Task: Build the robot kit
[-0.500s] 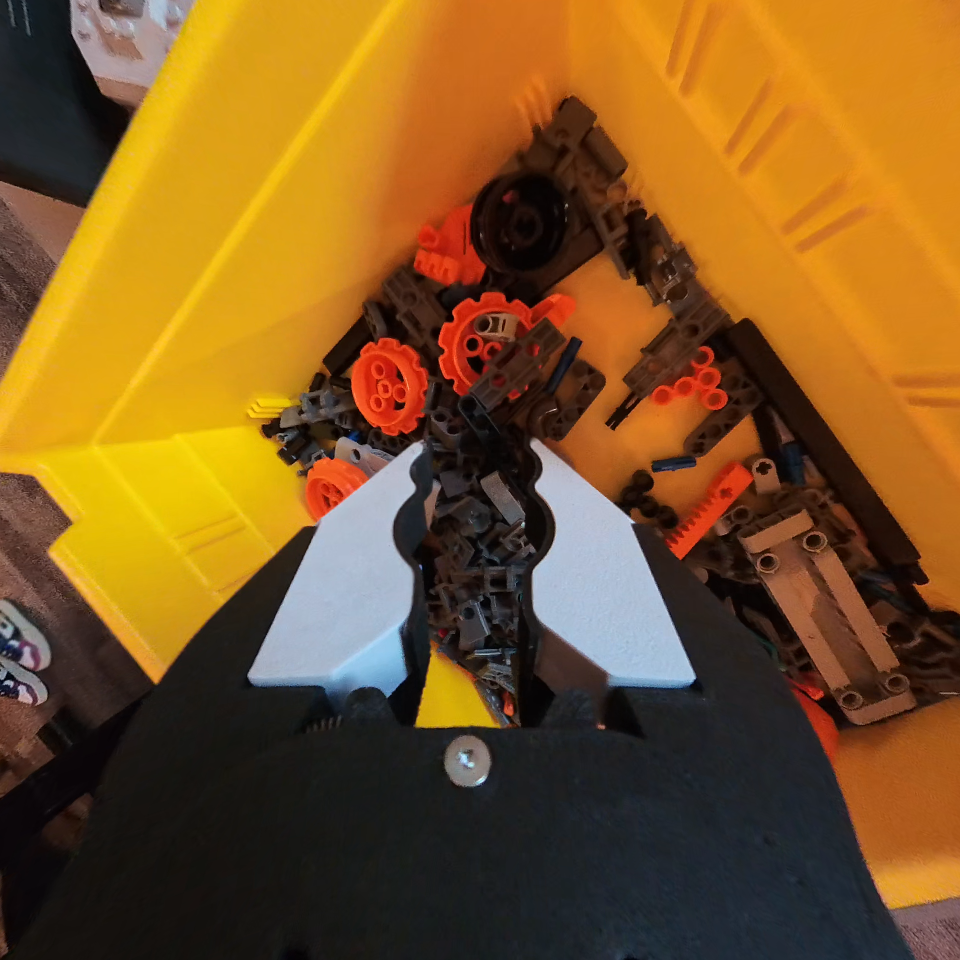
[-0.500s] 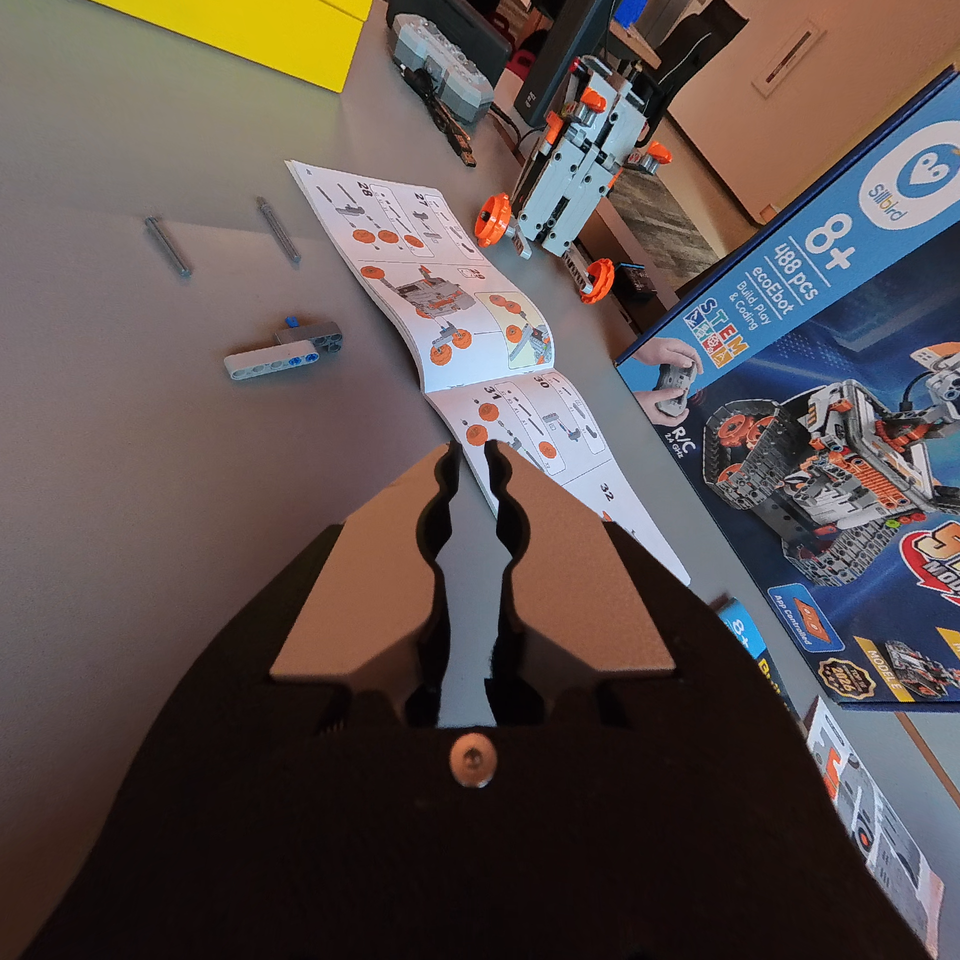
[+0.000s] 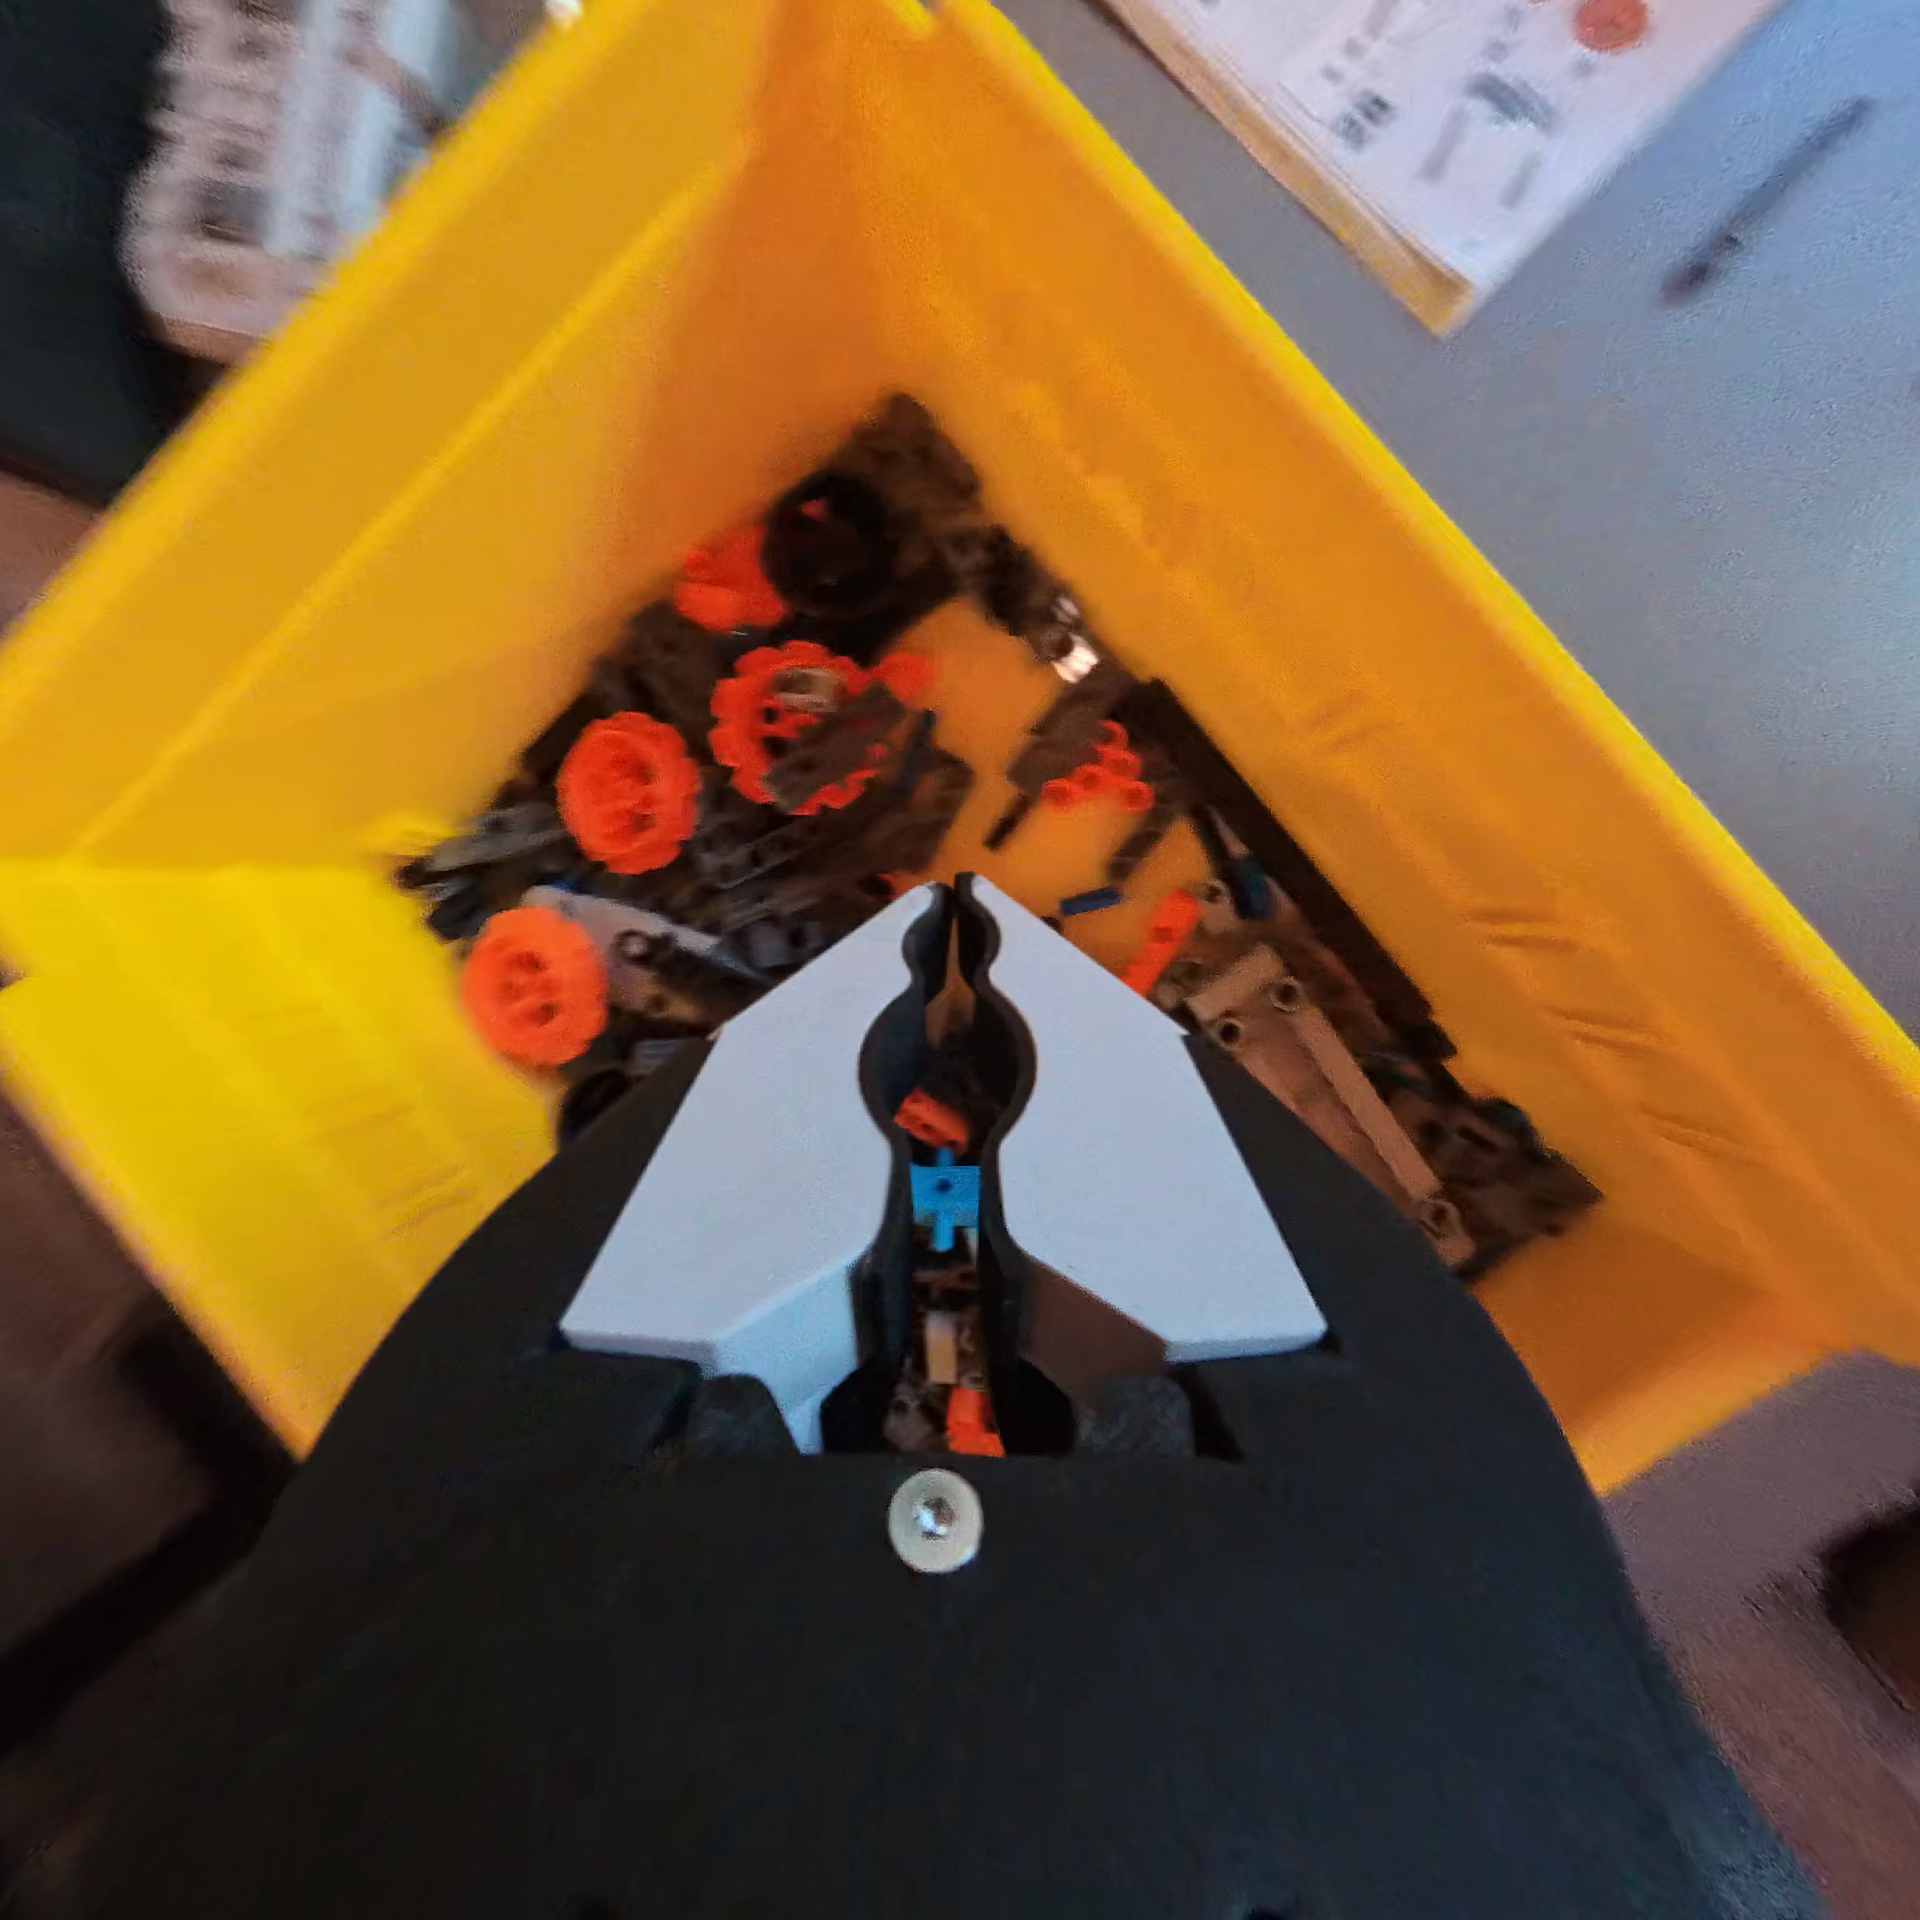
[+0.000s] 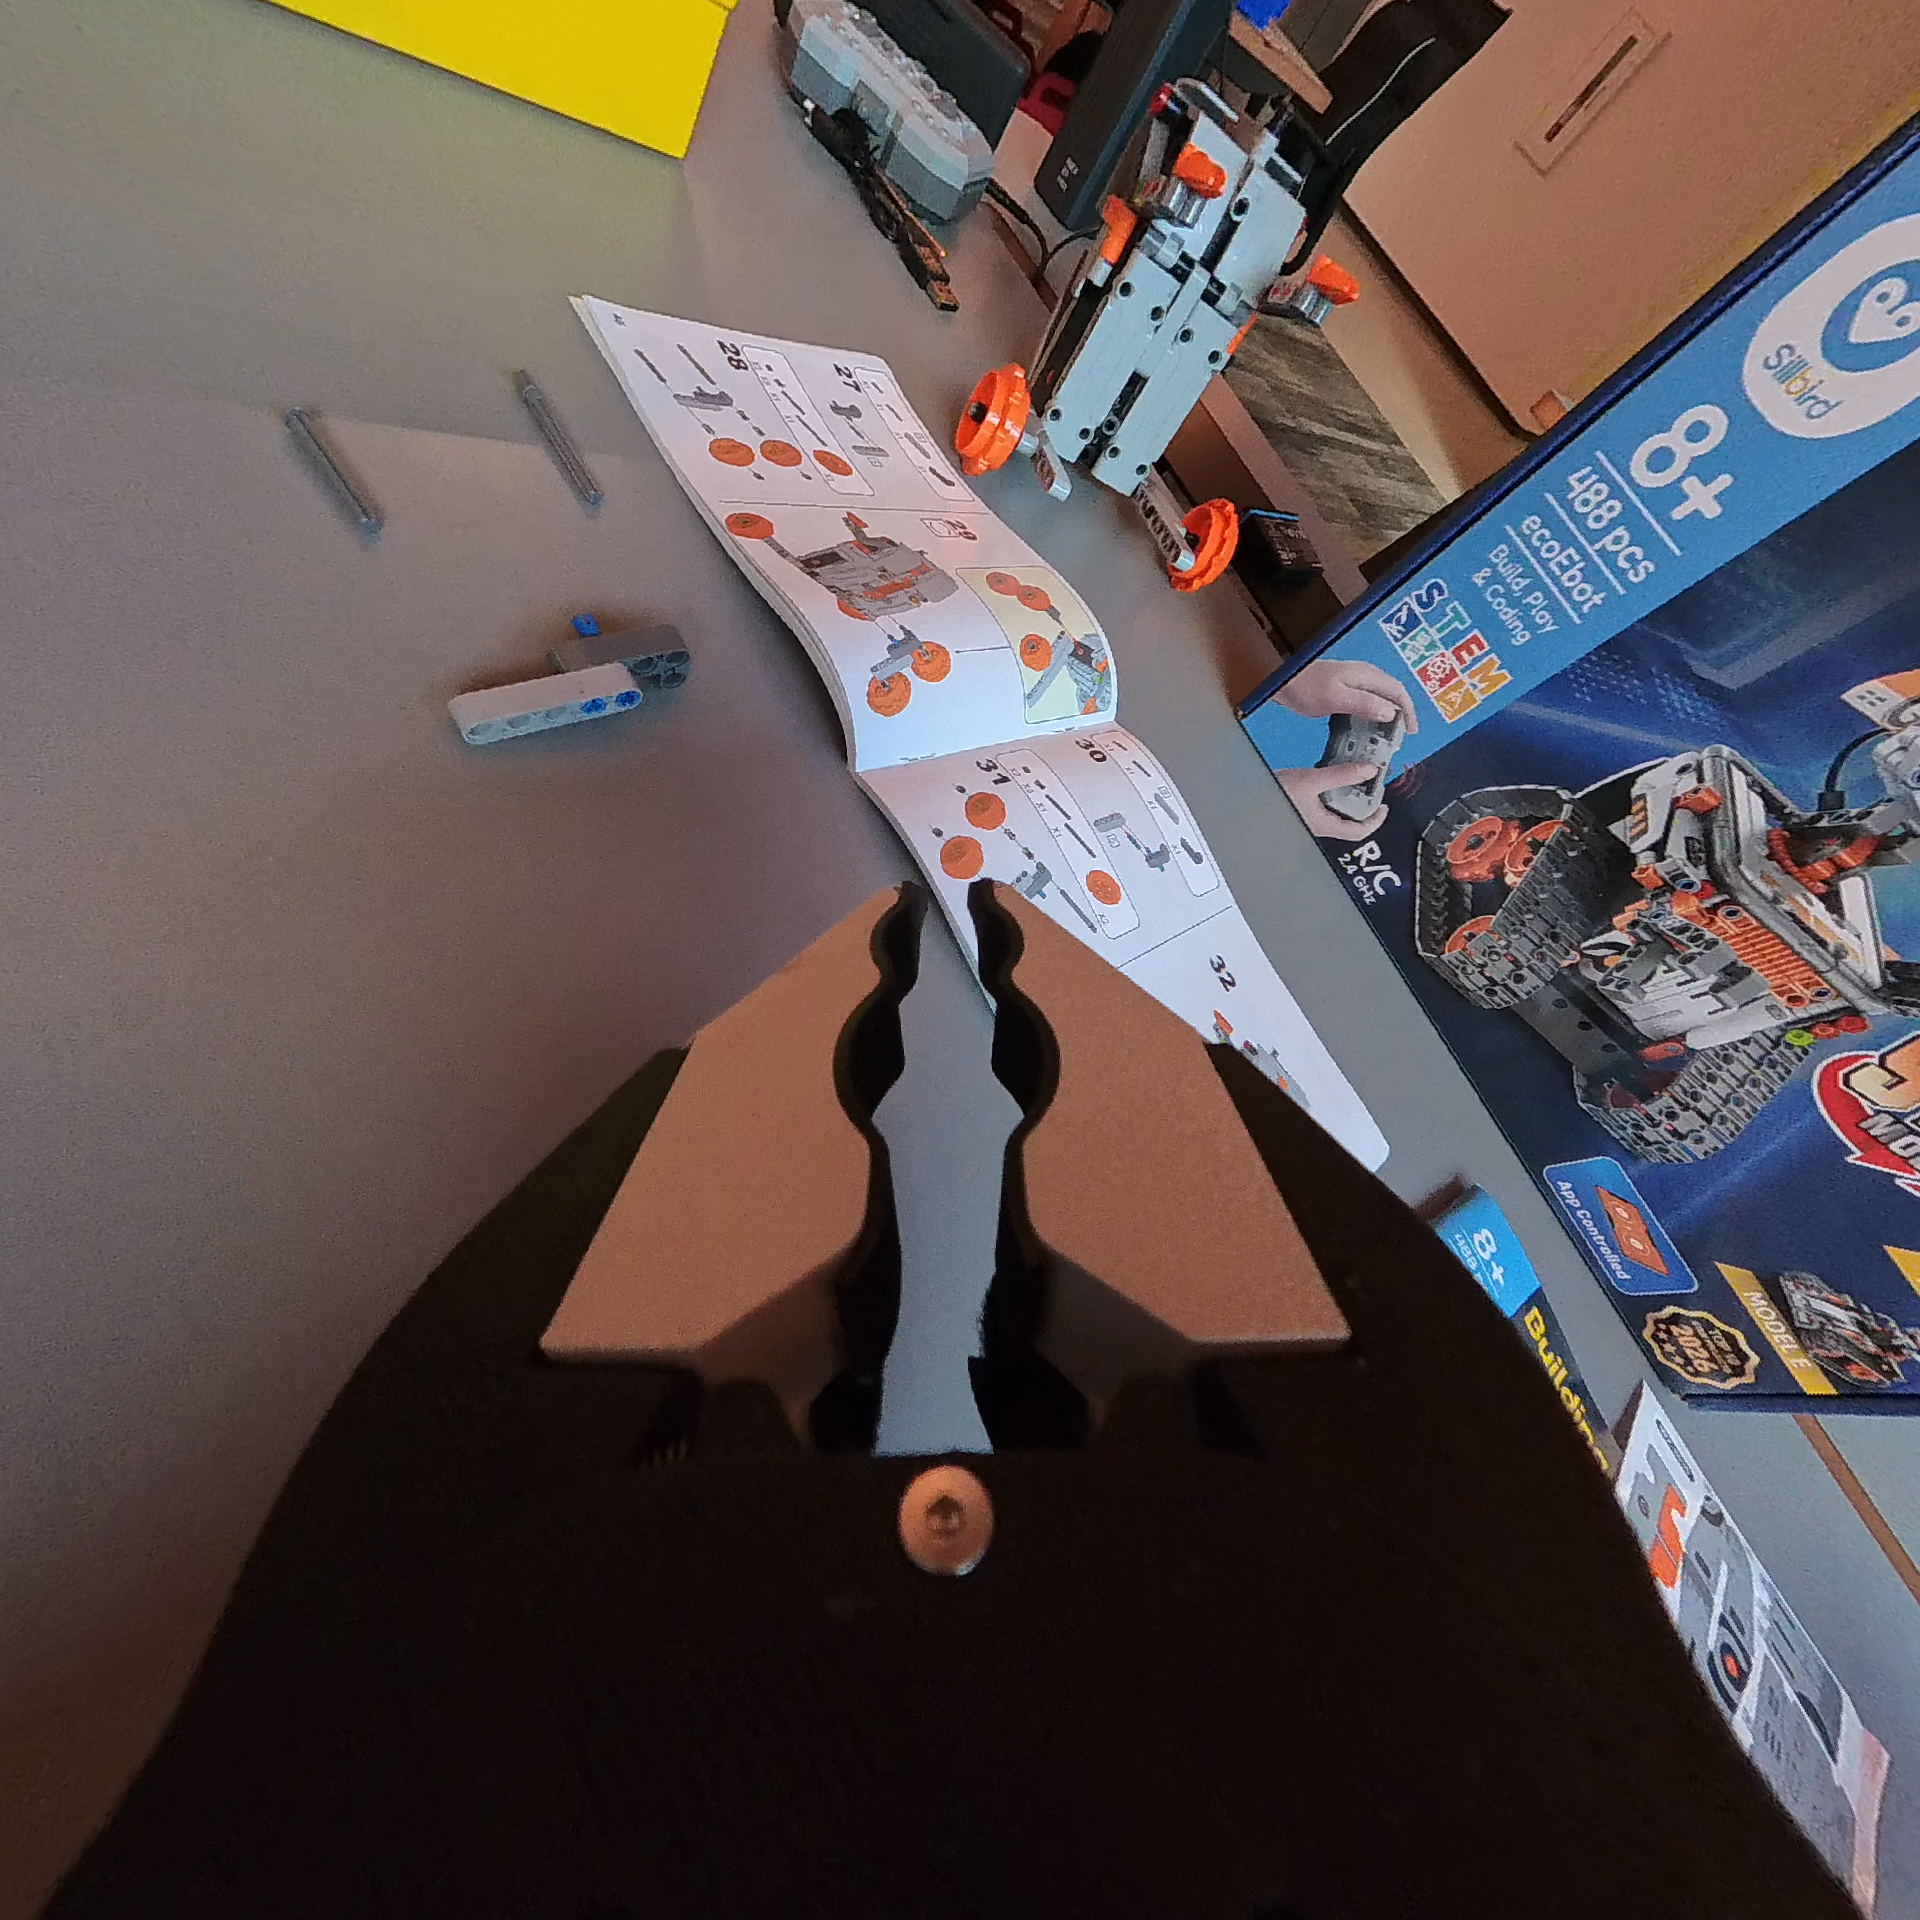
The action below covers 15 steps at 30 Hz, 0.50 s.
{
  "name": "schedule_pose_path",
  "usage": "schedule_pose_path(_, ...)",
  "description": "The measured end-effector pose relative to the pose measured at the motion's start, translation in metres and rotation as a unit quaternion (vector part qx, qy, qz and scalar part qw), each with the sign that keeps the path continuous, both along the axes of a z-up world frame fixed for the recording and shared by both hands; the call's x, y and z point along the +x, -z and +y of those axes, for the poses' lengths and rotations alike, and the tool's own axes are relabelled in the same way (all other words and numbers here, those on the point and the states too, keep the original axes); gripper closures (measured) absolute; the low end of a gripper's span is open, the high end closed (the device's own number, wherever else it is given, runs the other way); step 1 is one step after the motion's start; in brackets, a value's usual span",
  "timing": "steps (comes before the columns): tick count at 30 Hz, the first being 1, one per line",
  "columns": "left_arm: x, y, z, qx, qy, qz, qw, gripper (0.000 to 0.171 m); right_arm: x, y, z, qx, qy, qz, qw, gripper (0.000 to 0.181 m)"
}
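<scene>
My left gripper point(image 3: 954, 885) hangs above a yellow bin point(image 3: 1351, 644) of loose building pieces: orange toothed wheels point(image 3: 628, 792), dark beams and a grey plate point(image 3: 1320, 1049). Its fingertips meet, and a small blue connector piece point(image 3: 943, 1195) sits pinched between the jaws farther back. My right gripper point(image 4: 943, 896) hovers over the grey table point(image 4: 260, 935), slightly open and empty, with its tips at the edge of an open instruction booklet point(image 4: 935, 675). A grey beam assembly with blue pins point(image 4: 571, 686) and two grey axles point(image 4: 335, 470) lie to its left.
A partly built grey and orange model point(image 4: 1153, 322) stands beyond the booklet. A large blue kit box point(image 4: 1662, 831) lies on the right. A grey battery unit point(image 4: 883, 104) and a yellow bin's corner point(image 4: 540, 52) are at the back. The booklet also shows in the left wrist view point(image 3: 1455, 135). The grippers' ends are close to 40 cm from one another. The grey plate point(image 3: 1320, 1049) sits 9 cm or so from the ends of my left fingers.
My left gripper has closed from open and pulled up and away from the pile, with the blue piece between its jaws. The right gripper has barely moved.
</scene>
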<state>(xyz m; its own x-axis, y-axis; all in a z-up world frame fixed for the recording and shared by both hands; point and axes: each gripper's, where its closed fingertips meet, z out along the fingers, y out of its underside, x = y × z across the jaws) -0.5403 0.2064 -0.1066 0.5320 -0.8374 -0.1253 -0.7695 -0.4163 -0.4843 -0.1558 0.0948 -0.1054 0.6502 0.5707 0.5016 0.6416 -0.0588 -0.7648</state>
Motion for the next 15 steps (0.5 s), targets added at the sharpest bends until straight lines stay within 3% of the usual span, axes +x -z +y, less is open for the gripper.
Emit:
schedule_pose_path(2,-0.001,0.020,-0.012,-0.068,0.023,0.023,0.997,0.171,-0.001,0.000,0.000,-0.001,-0.002,-0.002,1.000,0.173)
schedule_pose_path(5,-0.021,0.041,-0.004,-0.068,0.023,0.100,0.992,0.152,-0.001,0.000,-0.001,0.000,-0.002,-0.005,1.000,0.173)
schedule_pose_path(11,-0.038,0.043,0.008,-0.011,0.037,0.177,0.983,0.148,0.003,-0.003,-0.002,0.005,0.003,0.000,1.000,0.173)
schedule_pose_path(15,-0.038,0.031,0.015,0.004,0.020,0.160,0.987,0.149,0.002,-0.007,-0.002,0.011,0.001,0.002,1.000,0.173)
